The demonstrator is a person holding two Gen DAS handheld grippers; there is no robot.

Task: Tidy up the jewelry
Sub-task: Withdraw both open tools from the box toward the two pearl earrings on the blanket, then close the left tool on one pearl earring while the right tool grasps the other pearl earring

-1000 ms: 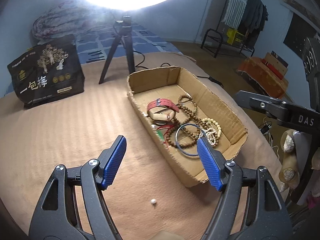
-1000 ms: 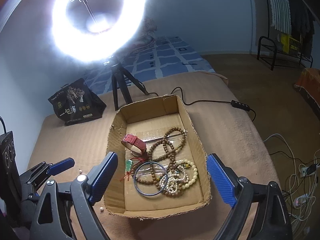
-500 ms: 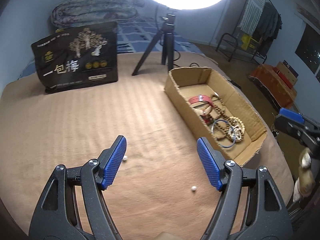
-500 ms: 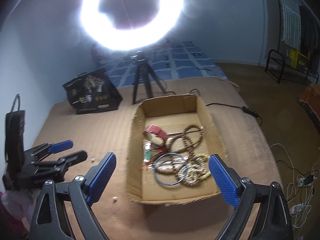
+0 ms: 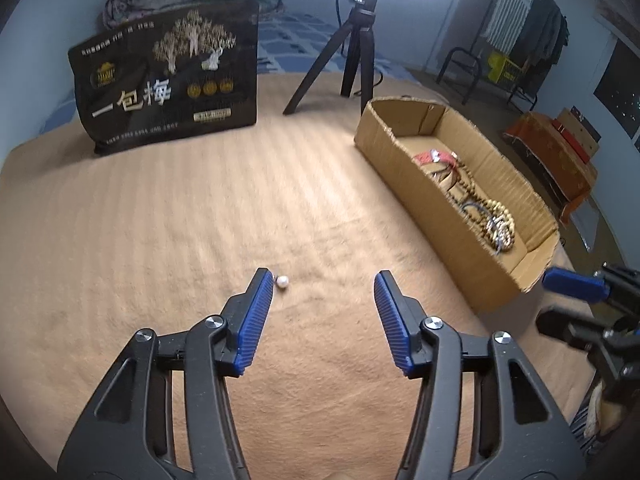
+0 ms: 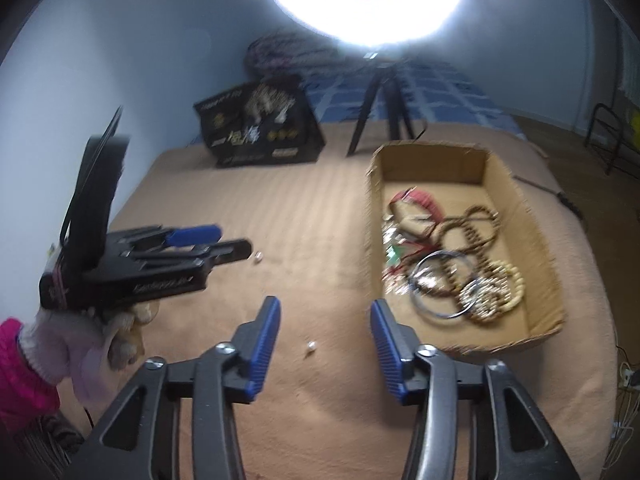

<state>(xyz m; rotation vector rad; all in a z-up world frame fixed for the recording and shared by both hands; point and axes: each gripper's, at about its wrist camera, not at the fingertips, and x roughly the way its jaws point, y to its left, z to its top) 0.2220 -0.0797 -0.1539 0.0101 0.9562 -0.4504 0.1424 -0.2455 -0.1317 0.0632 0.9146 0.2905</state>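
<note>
A: Right, we have our left gripper (image 5: 323, 280) low over the tan blanket (image 5: 160, 220), jaws spread wide with nothing between them.

B: And a small white pearl (image 5: 283, 281) lies on the blanket just beside the tip of its left blue pad (image 5: 256, 312), inside the gap but close to that pad.

A: We cannot tell whether pad and pearl touch; they look a hair apart.

B: On our right wrist view, the right gripper (image 6: 325, 316) is also wide open and empty, hovering over the same blanket.

A: We see a second pearl (image 6: 310, 345) there, lying on the blanket between the 2 pads, nearer the left one.

B: The other pearl (image 6: 258, 257) shows farther off, just in front of the left gripper's tip, which a gloved hand (image 6: 76, 344) holds.

A: The cardboard box (image 5: 532, 208) sits to our right on the blanket. Inside it we make out a red strap (image 6: 424, 200), brown bead strands (image 6: 476, 224), a pale bead bracelet (image 6: 508, 280) and a blue bangle (image 6: 434, 310), all tangled together.

B: Behind, a black bag (image 5: 168, 76) stands upright, and a tripod (image 5: 352, 48) stands beside the box's far end under a glaring ring light (image 6: 366, 4).

A: The right view is blurred, so finer detail in the box escapes us.
</note>
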